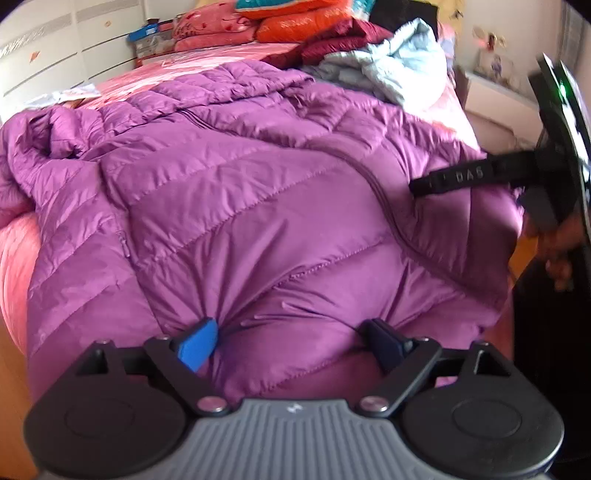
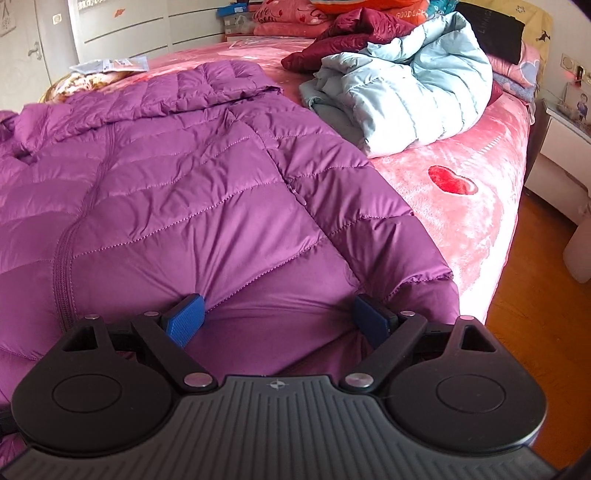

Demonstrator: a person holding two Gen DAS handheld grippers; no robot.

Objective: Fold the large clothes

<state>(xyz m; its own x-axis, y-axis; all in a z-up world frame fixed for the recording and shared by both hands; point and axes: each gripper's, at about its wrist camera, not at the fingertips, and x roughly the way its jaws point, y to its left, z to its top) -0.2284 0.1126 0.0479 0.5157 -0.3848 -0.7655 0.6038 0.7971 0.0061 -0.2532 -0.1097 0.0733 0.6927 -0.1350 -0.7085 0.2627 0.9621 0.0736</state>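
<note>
Left wrist view: we see the left gripper (image 1: pixel 291 341) with jaws wide apart, blue pads pressed into the hem of the purple jacket (image 1: pixel 258 177), fabric bulging between them but nothing pinched. Right wrist view: the right gripper (image 2: pixel 284 317) is the same, jaws spread wide, pads dug into the hem near the sleeve cuff (image 2: pixel 424 273) at 3 o'clock, not clamped.

Outward from the jaws, the jacket lies front-up and zipped on the pink bed (image 2: pixel 480 192), hood (image 2: pixel 221 81) toward 12 o'clock, right sleeve laid alongside the body. The other sleeve looks bunched at 9 o'clock in the left view.

Progress, as we judge it: jacket spread roughly flat, no fold made yet; hem grasp, sleeve tucks and all folds remain. The light blue jacket (image 2: pixel 402 92) and maroon jacket (image 2: pixel 354 33) sit crumpled at 1 o'clock, apparently unfolded too.
</note>
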